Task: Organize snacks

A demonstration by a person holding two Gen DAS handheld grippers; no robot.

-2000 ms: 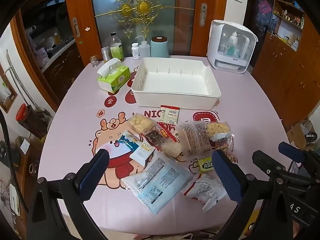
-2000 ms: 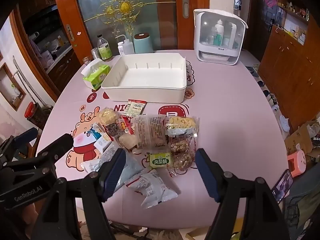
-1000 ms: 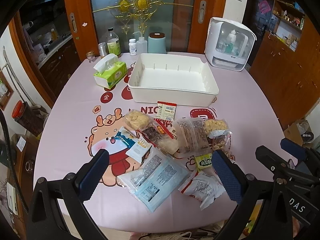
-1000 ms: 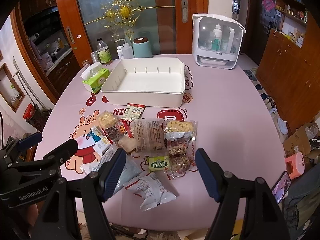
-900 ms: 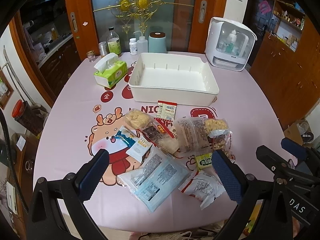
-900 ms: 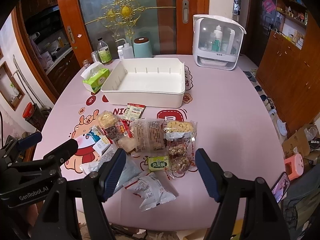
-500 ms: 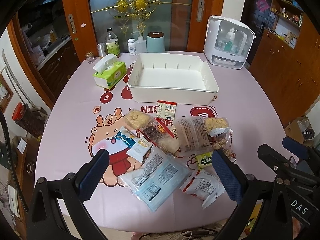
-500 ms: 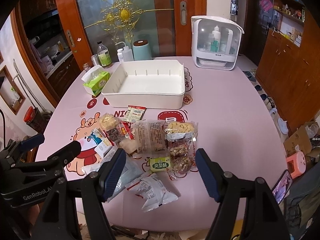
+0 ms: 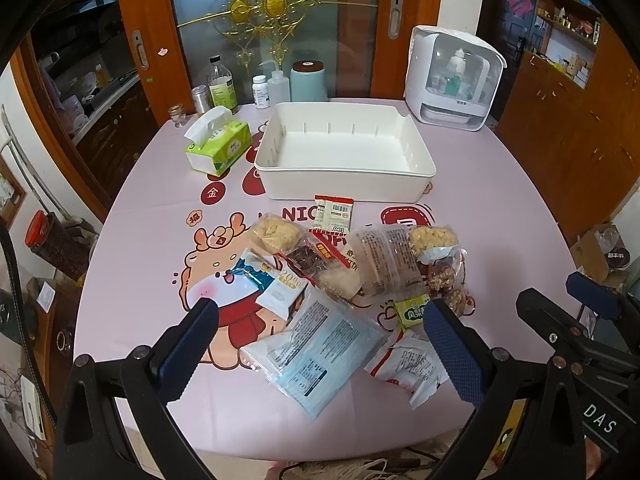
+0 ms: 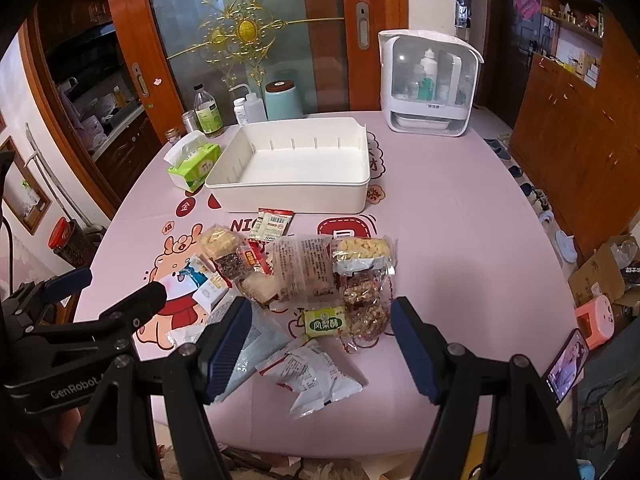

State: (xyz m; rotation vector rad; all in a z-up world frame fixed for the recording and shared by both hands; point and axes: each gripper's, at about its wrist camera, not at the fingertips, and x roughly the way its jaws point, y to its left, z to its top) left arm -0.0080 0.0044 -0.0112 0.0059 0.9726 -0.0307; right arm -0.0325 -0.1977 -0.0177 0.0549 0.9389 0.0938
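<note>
Several snack packets lie in a loose heap on the pink tablecloth: a large pale blue packet (image 9: 320, 354), a white red-edged packet (image 9: 412, 364), a small green packet (image 9: 412, 312), a clear printed packet (image 9: 388, 260) and a small red-white packet (image 9: 333, 213). An empty white bin (image 9: 344, 190) stands behind them. My left gripper (image 9: 320, 344) is open and empty, above the near edge of the heap. My right gripper (image 10: 320, 340) is open and empty, above the white packet (image 10: 316, 376) and the green packet (image 10: 325, 323). The bin (image 10: 296, 196) also shows behind.
A green tissue pack (image 9: 218, 146) lies left of the bin. Bottles and a teal canister (image 9: 308, 80) stand at the table's far edge. A white appliance (image 9: 456, 80) stands at the back right. A phone (image 10: 566, 366) and pink object (image 10: 596, 322) sit at the right.
Both grippers have drawn back and risen slightly, so the table looks a little farther away. The snacks and the bin have not moved. Both grippers stay open.
</note>
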